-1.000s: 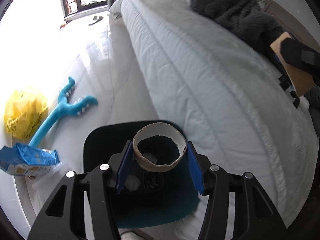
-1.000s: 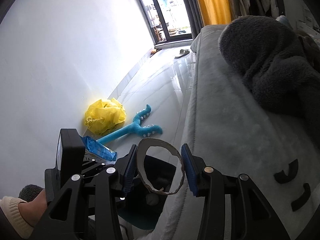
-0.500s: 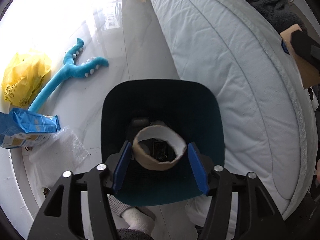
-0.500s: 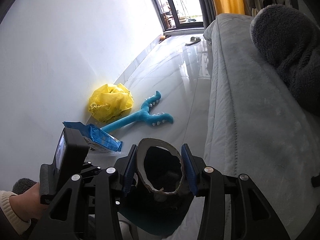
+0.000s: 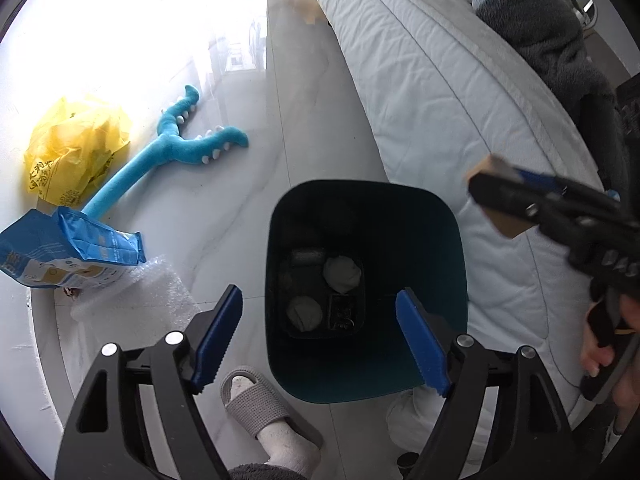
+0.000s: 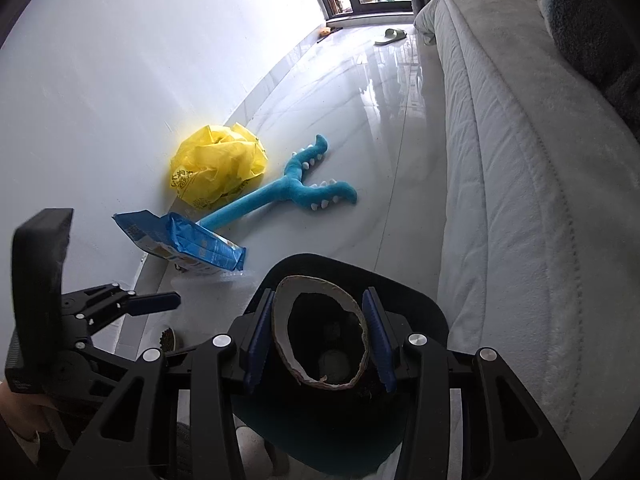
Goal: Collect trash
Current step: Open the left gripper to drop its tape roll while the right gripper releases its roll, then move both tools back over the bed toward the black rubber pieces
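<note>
My left gripper (image 5: 320, 304) hovers over the dark teal bin (image 5: 440, 264), its jaws opening with nothing between them. Crumpled white paper balls (image 5: 342, 274) and dark scraps lie on the bin's bottom. My right gripper (image 6: 320, 332) is shut on a torn cardboard ring (image 6: 280, 320) just above the bin's rim (image 6: 360, 266). Seen from the left wrist, the right gripper (image 5: 496, 192) comes in from the right with its cardboard ring (image 5: 506, 226), over the bed's edge. The left gripper (image 6: 132, 300) shows at the left of the right wrist view.
On the floor by the wall lie a yellow plastic bag (image 5: 76, 148), a blue plush toy (image 5: 176, 152), a blue packet (image 5: 68, 252) and bubble wrap (image 5: 136, 300). A white bed (image 5: 440, 92) with a dark blanket (image 5: 548, 40) borders the bin. A slippered foot (image 5: 256, 404) stands beside it.
The cardboard ring that the left gripper held is gone from its jaws, which now stand wide apart over the bin. The right gripper has come down over the bin with its ring.
</note>
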Available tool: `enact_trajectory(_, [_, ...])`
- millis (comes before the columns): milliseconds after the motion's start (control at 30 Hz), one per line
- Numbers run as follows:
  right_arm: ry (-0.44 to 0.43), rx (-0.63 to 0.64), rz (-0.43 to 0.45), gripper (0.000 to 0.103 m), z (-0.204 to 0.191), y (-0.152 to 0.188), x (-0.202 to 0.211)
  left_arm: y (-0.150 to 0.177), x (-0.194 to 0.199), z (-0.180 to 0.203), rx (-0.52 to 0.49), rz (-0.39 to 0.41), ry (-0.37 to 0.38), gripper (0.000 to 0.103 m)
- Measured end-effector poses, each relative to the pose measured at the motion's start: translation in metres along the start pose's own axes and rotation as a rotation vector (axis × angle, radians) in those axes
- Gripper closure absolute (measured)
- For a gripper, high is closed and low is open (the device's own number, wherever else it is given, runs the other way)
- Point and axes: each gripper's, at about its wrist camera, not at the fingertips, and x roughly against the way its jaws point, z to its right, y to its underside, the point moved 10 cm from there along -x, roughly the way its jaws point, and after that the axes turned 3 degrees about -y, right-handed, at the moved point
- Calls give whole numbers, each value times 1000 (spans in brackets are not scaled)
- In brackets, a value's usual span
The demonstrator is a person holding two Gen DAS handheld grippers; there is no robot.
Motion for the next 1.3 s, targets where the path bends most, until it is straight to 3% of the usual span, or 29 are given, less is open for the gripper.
enact_trajectory(433, [29,6,-108,58,-4,23,-50,-31,58,-25,21,235,-4,21])
enact_trajectory(967, [77,66,-251,55,-13,67,-79,-77,145,-13,13,553,31,21])
enact_trajectory(1033, [78,74,-250,46,-16,70,-74,-81,164,-6,-11,609,21,21])
enact_trajectory(1300, [57,96,-173,37,-27,63,-36,-84,203,16,-51,673,2,16])
